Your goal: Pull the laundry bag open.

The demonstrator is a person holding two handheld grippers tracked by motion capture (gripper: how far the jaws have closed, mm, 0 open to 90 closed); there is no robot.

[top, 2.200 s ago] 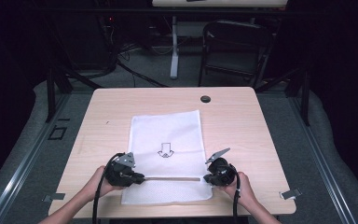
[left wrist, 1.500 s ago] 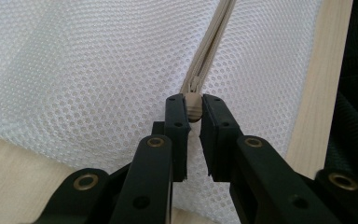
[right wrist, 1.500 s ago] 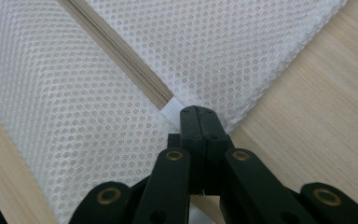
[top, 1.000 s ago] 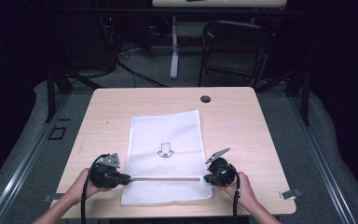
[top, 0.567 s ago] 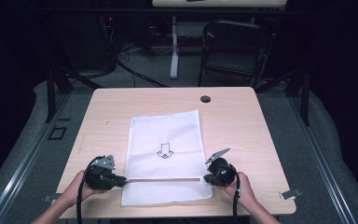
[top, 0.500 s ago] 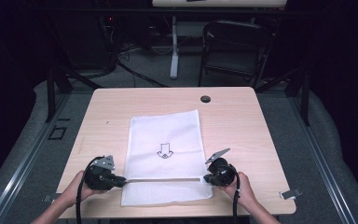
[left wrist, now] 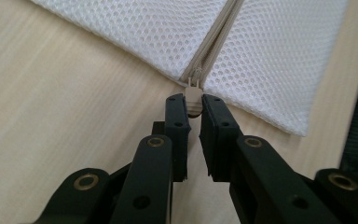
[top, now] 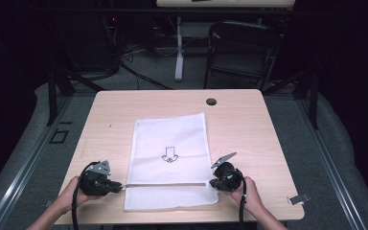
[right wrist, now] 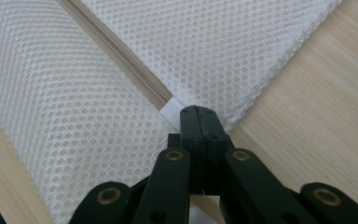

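Item: white mesh laundry bag, flat on the wooden table, centre to lower centre of the high view, with a beige zipper running across near its lower edge. Marking: a black outline arrow pointing down the frame; no lettering legible. Left gripper, lower left of the high view, jaws nearly together and clamped on the beige zipper pull, which sits between the pads in the left gripper view; how firmly the pull is pinched is hard to judge, as the pads cover most of it. Right gripper, lower right, jaws fully together, clamped on the bag's edge at the white tab ending the zipper; the pinched cloth itself is hidden between the jaws. Forearms cut off by the bottom edge of the high view. Change: against the earliest frame the left gripper stands farther left, now past the bag's left edge; right gripper unmoved. Also: dark round grommet upper right of the tabletop; chair beyond, dimly lit.
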